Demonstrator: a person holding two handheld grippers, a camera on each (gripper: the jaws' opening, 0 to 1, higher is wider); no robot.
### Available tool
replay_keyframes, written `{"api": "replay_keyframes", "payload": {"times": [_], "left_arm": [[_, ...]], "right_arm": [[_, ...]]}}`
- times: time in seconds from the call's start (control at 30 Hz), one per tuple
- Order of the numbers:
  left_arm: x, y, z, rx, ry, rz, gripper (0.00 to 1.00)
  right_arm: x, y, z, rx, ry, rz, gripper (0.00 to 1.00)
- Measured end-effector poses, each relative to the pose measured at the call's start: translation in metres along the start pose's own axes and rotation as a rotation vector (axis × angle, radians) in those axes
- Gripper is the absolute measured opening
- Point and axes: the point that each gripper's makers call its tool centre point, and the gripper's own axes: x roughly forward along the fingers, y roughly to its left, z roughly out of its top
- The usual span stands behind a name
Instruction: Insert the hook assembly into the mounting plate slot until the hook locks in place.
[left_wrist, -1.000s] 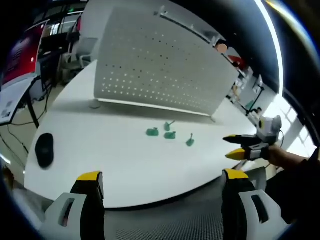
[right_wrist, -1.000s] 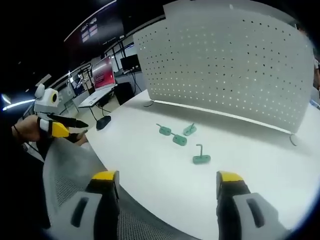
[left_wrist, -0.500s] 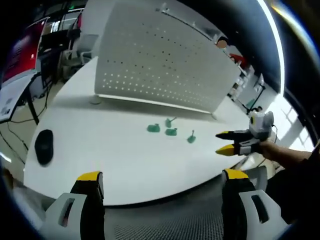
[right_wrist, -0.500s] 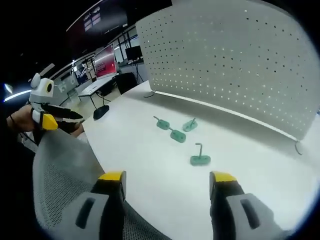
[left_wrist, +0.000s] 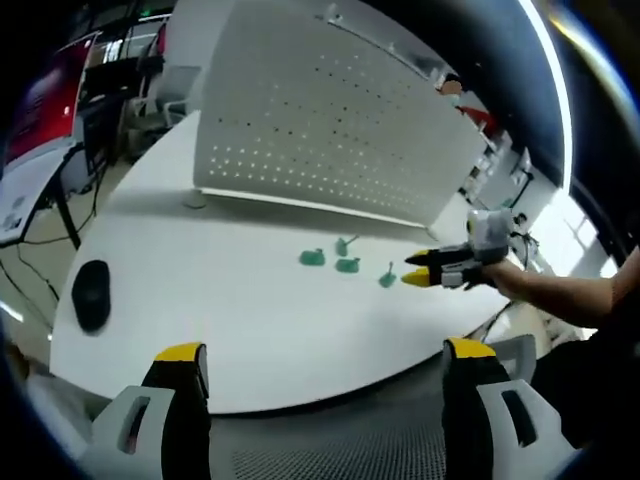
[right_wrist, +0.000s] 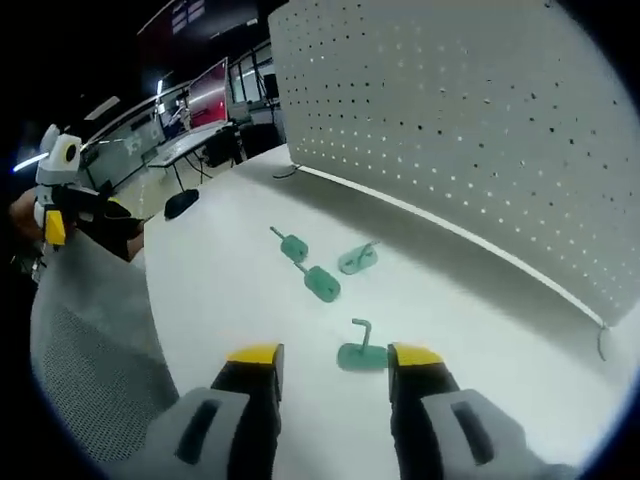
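White surface carries four green hooks near the pegboard. Right tongs hover spread just before the nearest hook; left tongs spread, well apart.

Surface: smooth white top, faint sheen, soft reflections under the panel. Perforated panel: looks like white painted sheet metal, matt, evenly punched with small holes. Four hooks: green, look like moulded plastic, dull finish. My right claw: grey plastic-looking bodies, yellow tips, slight gloss. My left claw: same grey and yellow. Chair back: grey woven mesh, rough. Mouse: black, matt.
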Motion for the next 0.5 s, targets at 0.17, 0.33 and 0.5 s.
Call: {"api": "replay_keyframes", "payload": {"times": [0.17,0.33,0.5], "left_arm": [[0.002,0.002,-0.010,0.001,0.036,-0.001,0.99],[0.004,0.001,-0.011,0.004,0.045,-0.004,0.99],[0.005,0.001,-0.012,0.019,0.059,-0.006,0.99]], "right_arm": [[0.016,-0.010,-0.007,-0.209,0.086,0.000,0.27],[0.026,-0.013,-0.006,-0.288,0.124,0.037,0.19],[0.034,-0.012,-0.004,-0.309,0.144,0.100,0.18]]}}
